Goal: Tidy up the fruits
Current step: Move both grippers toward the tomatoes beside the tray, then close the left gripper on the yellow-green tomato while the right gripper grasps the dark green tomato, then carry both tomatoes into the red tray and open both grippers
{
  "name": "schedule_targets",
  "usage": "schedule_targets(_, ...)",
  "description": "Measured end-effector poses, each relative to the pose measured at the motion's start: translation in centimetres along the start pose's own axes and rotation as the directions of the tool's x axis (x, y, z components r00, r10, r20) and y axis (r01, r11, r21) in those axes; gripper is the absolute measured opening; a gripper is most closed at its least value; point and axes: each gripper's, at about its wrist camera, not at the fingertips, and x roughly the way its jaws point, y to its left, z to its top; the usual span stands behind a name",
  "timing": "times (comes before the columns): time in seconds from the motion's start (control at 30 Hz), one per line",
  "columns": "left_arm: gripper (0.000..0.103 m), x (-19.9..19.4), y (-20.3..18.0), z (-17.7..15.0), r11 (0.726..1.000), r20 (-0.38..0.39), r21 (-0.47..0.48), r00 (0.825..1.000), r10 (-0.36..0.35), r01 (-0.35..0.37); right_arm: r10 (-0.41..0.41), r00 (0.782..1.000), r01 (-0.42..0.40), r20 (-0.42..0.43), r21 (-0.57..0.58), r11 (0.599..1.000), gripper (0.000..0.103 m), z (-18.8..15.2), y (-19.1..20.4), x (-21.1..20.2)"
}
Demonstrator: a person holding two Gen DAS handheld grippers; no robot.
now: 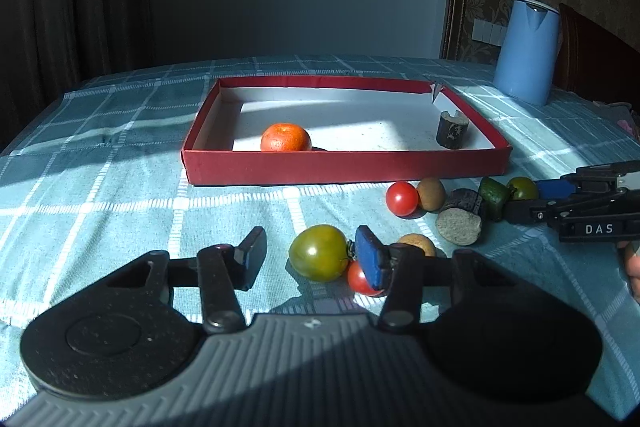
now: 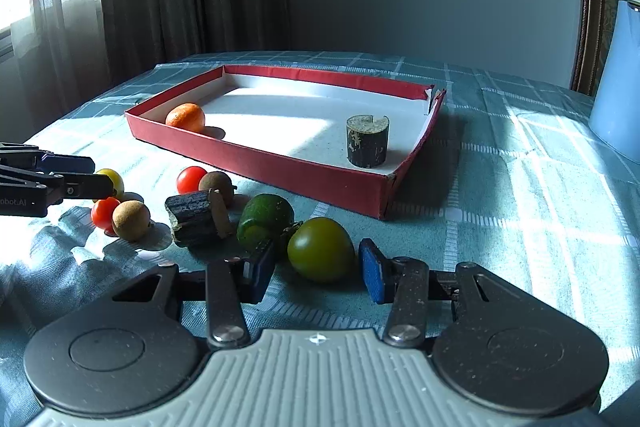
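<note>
Far left, the checked tablecloth (image 1: pixel 120 167) lies bare in patches of sun. Next comes the left gripper (image 1: pixel 312 257), low over the cloth with its jaws apart. A yellow-green tomato (image 1: pixel 320 253) sits between the pads; the left pad stands clear of it and the right pad is just beside it. Under that right pad lies a small red tomato (image 1: pixel 360 279), and a round brown fruit (image 1: pixel 418 243) lies just to its right.

Farther back in the middle stands the red box (image 1: pixel 344 167). An orange (image 1: pixel 286 138) rests at its near-left corner, and a dark cane stub (image 1: pixel 452 131) stands upright near its right wall.

In front of the box's right end, a row of fruit lies on the cloth: a red tomato (image 1: pixel 402 198) touching a brown fruit (image 1: pixel 431 193), then a cut cane piece (image 1: pixel 460 219) on its side, then an avocado (image 2: pixel 264 223). Beside the avocado sits a dark green tomato (image 2: pixel 322 251). The right gripper (image 2: pixel 316 263) flanks it with its jaws apart, and a thin gap shows at each pad.

Far right stands a blue kettle (image 1: pixel 526 53).
</note>
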Motion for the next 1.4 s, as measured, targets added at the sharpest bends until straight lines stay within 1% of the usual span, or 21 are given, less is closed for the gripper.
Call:
schedule_targets(0.07, 0.039, 0.1, 0.7, 0.2, 0.999, -0.013, -0.03, 0.999, -0.034, 0.033, 0.004, 1.0, -0.004, -0.002, 0.006, 1.0, 0.045, 0.0, -0.1, 0.1)
schedule_targets(0.1, 0.039, 0.1, 0.9, 0.2, 0.998, -0.016, -0.041, 0.999, -0.044, 0.043, 0.004, 1.0, -0.004, -0.002, 0.007, 1.0, 0.045, 0.1, -0.2, 0.1)
schedule_targets(0.2, 0.041, 0.5, 2.3, 0.4, 0.989, -0.042, -0.114, 0.995, -0.095, 0.09, 0.004, 1.0, -0.004, -0.006, 0.008, 1.0, 0.045, 0.1, -0.2, 0.2)
schedule_targets(0.23, 0.043, 0.8, 3.0, 0.5, 0.982, -0.053, -0.155, 0.992, -0.118, 0.109, 0.004, 1.0, -0.004, -0.007, 0.009, 1.0, 0.045, 0.1, -0.2, 0.2)
schedule_targets(0.27, 0.046, 1.0, 3.3, 0.5, 0.977, -0.063, -0.182, 0.99, -0.126, 0.113, 0.003, 1.0, -0.003, -0.007, 0.008, 1.0, 0.045, 0.1, -0.2, 0.3)
schedule_targets(0.3, 0.051, 1.1, 3.4, 0.5, 0.976, -0.07, -0.19, 0.99, -0.125, 0.11, 0.003, 1.0, -0.003, -0.007, 0.008, 1.0, 0.045, 0.1, -0.2, 0.3)
schedule_targets(0.47, 0.052, 0.9, 2.2, 0.8, 0.99, -0.07, -0.123, 0.994, -0.079, 0.07, 0.003, 1.0, -0.003, -0.007, 0.008, 1.0, 0.045, 0.1, -0.2, 0.3)
schedule_targets(0.5, 0.048, 0.9, 2.1, 0.9, 0.991, -0.071, -0.115, 0.994, -0.079, 0.07, 0.003, 1.0, -0.002, -0.007, 0.007, 1.0, 0.045, 0.1, -0.1, 0.2)
schedule_targets(0.53, 0.037, 0.8, 2.1, 0.9, 0.991, -0.069, -0.103, 0.993, -0.095, 0.088, 0.002, 1.0, -0.002, -0.005, 0.008, 1.0, 0.045, 0.1, -0.2, 0.2)
schedule_targets(0.57, 0.033, 0.7, 2.2, 1.0, 0.989, -0.07, -0.099, 0.991, -0.118, 0.11, 0.001, 1.0, -0.001, -0.003, 0.01, 1.0, 0.041, 0.1, -0.2, 0.2)
schedule_targets(0.6, 0.031, 0.6, 2.2, 1.0, 0.988, -0.071, -0.101, 0.99, -0.122, 0.115, 0.0, 1.0, 0.0, 0.002, 0.012, 1.0, 0.035, 0.0, -0.2, 0.1)
schedule_targets(0.73, 0.03, 0.4, 2.1, 0.7, 0.988, -0.06, -0.102, 0.99, -0.126, 0.12, -0.001, 1.0, 0.001, 0.006, 0.019, 1.0, 0.034, 0.0, -0.3, 0.0)
schedule_targets(0.87, 0.029, 0.0, 1.8, 0.4, 0.991, -0.034, -0.09, 0.994, -0.104, 0.101, -0.009, 1.0, 0.009, 0.018, 0.016, 1.0, 0.034, 0.0, -0.2, -0.2)
schedule_targets(1.0, 0.024, -0.6, 1.4, 0.3, 0.995, 0.0, -0.067, 0.998, -0.069, 0.069, -0.033, 0.998, 0.032, 0.052, 0.016, 0.999, 0.034, -0.1, -0.1, -0.8)
schedule_targets(1.1, 0.022, -0.7, 1.3, 0.3, 0.996, 0.011, -0.069, 0.998, -0.057, 0.058, -0.042, 0.997, 0.041, 0.067, 0.015, 0.999, 0.034, -0.1, 0.0, -1.0)
schedule_targets(1.23, 0.014, -1.2, 1.3, 0.3, 0.997, 0.034, -0.078, 0.999, -0.028, 0.031, -0.064, 0.993, 0.062, 0.1, 0.015, 0.998, 0.034, -0.2, 0.1, -1.6)
schedule_targets(1.37, 0.015, -1.1, 1.6, 0.3, 0.995, 0.023, -0.084, 0.998, -0.05, 0.052, -0.066, 0.993, 0.065, 0.102, 0.016, 0.998, 0.034, -0.2, 0.0, -1.5)
schedule_targets(1.4, 0.02, -1.1, 1.6, 0.2, 0.995, 0.02, -0.083, 0.999, -0.048, 0.049, -0.06, 0.994, 0.059, 0.093, 0.013, 0.998, 0.034, -0.2, 0.0, -1.4)
